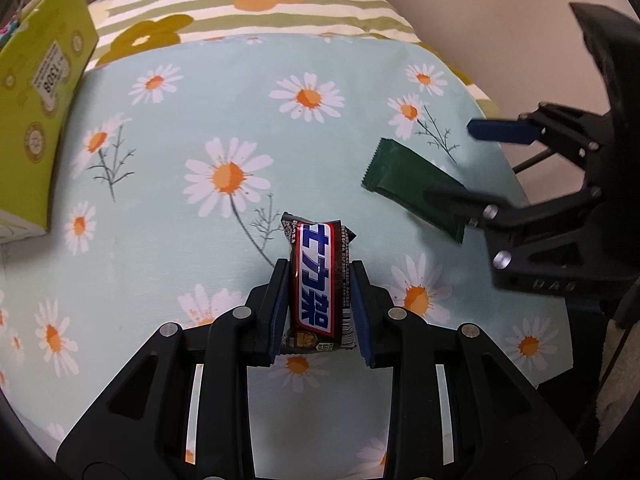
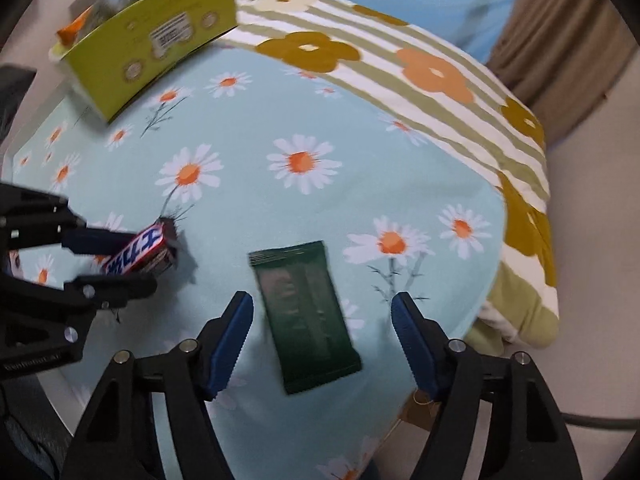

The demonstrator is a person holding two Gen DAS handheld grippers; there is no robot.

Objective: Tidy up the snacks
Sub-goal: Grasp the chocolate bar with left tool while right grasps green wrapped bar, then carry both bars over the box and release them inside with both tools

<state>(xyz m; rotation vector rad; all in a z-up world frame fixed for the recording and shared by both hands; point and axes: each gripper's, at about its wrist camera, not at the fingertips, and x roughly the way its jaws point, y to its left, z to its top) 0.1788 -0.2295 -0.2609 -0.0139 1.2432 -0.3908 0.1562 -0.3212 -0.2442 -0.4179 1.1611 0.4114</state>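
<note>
Left hand-held gripper (image 1: 320,300) clenched on chocolate bar (image 1: 318,280); right hand-held gripper (image 2: 322,340) released, straddling green packet (image 2: 306,316).
Risk: slick wrapper slips carrying to box (image 2: 152,44) at 11 o'clock; my right may skid the flat packet across the surface (image 2: 360,128).

Both wrist fisheyes looked steeply down, close over the daisy tablecloth (image 1: 200,120); each caught the green packet (image 2: 306,316), left view's right, right view's centre.

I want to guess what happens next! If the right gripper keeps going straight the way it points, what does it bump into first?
Most likely the dark green snack packet. It lies flat on the daisy cloth between the open fingers of the right gripper, though the height above it is unclear.
</note>
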